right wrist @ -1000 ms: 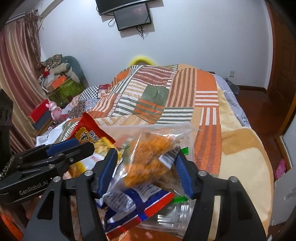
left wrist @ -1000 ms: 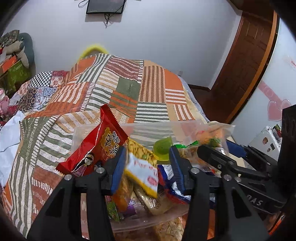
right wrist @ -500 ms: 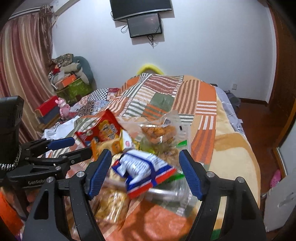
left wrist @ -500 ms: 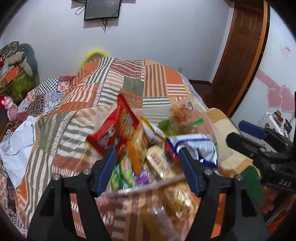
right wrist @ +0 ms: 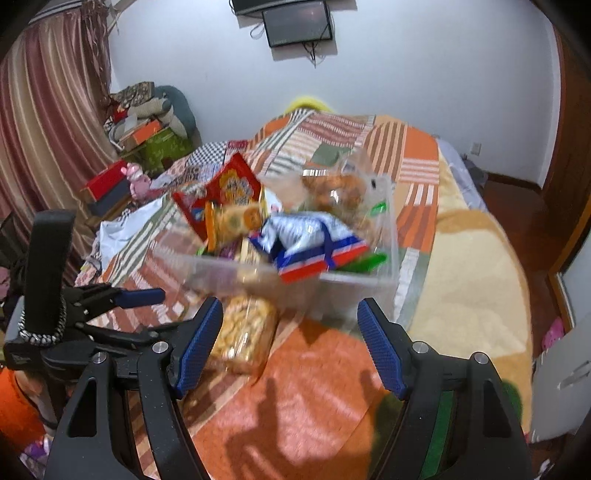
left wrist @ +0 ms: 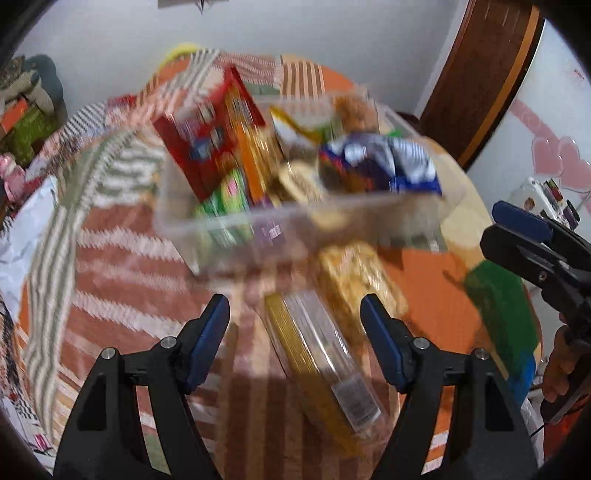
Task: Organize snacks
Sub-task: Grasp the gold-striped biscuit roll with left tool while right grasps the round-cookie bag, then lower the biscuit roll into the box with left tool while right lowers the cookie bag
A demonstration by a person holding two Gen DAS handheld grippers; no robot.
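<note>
A clear plastic bin [left wrist: 236, 236] full of snack packs stands on the bed; it also shows in the right wrist view [right wrist: 354, 288]. Inside stand a red bag [left wrist: 199, 144], a blue-and-white bag [right wrist: 306, 240] and a clear bag of orange snacks [right wrist: 332, 192]. A clear pack of yellow snacks [left wrist: 325, 354] lies on the blanket in front of the bin, and a bag of round crackers [right wrist: 243, 332] lies beside it. My left gripper [left wrist: 295, 343] is open and empty above that pack. My right gripper [right wrist: 290, 343] is open and empty in front of the bin.
A striped patchwork blanket [right wrist: 413, 170] covers the bed. Boxes and stuffed toys [right wrist: 147, 129] pile up at the far left by a curtain. A wooden door [left wrist: 480, 74] stands at the right. A screen [right wrist: 299, 22] hangs on the far wall.
Both grippers have opened wider and drawn back from the bin, which now sits farther ahead on the bed. The packs in front of the bin have come into view.
</note>
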